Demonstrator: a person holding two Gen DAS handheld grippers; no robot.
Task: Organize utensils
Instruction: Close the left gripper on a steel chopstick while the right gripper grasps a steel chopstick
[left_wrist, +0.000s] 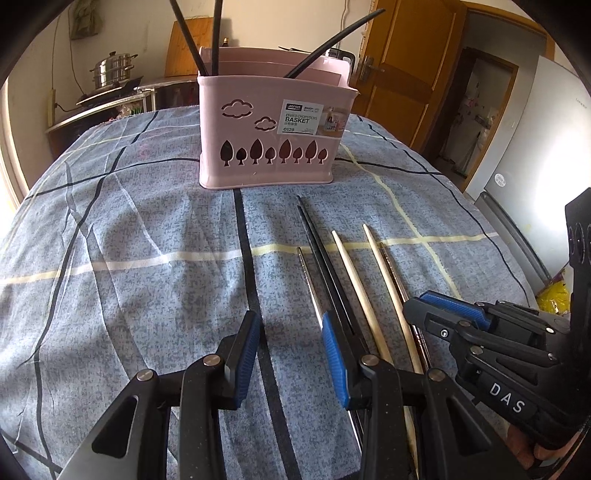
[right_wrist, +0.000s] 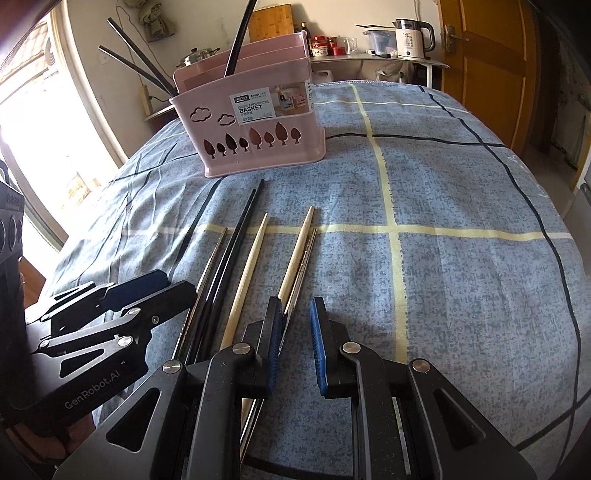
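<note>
Chopsticks (left_wrist: 343, 266) lie ahead of both grippers; left gripper (left_wrist: 290, 358) and right gripper (right_wrist: 297, 347) spread, empty. Straddle 1 stick, pinch mid-shaft, then basket (left_wrist: 273, 122).

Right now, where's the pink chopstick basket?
In both wrist views the pink basket stands upright at the far end of the checked cloth, just beyond the tips of the black chopsticks lying on it.

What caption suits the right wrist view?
Open right claw hovers over chopsticks lying before a pink basket.
</note>
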